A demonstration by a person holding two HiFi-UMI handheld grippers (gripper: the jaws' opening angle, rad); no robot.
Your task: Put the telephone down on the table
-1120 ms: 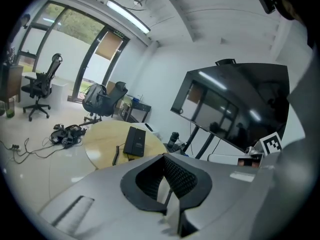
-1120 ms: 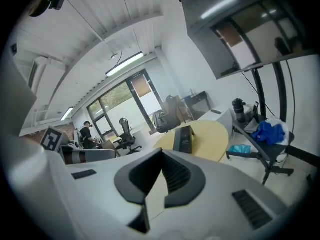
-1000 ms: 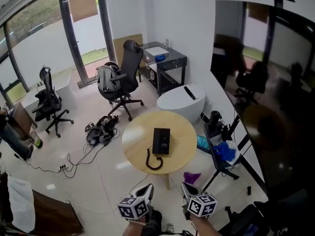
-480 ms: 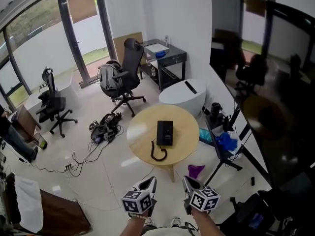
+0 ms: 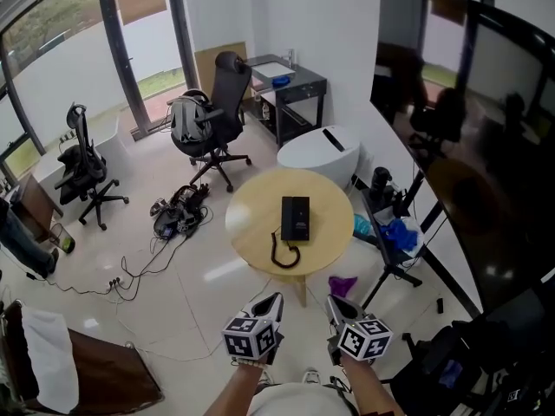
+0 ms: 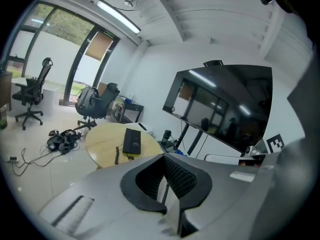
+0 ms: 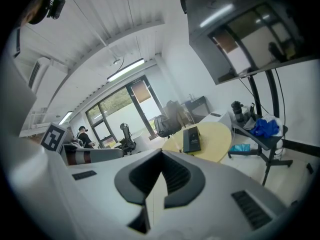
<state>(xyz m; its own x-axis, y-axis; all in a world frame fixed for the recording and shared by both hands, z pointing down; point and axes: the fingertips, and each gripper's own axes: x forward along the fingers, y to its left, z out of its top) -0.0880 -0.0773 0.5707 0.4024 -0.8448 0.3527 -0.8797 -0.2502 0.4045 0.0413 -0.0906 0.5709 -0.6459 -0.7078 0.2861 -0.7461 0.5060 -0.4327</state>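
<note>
Both grippers are held closed and empty at bottom centre: left gripper (image 5: 270,303), right gripper (image 5: 336,305). The telephone (image 5: 295,218) is laid flat on the round table (image 5: 251,224) at frame centre, well apart. Its cord (image 5: 283,256), looped at the near edge, could be snagged, dragging it off.

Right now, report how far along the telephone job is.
Done: the telephone lies flat on the round table, cord coiled beside it. In hand: nothing; left gripper and right gripper are both shut, empty, well short of the table. Left: apparently nothing.
</note>
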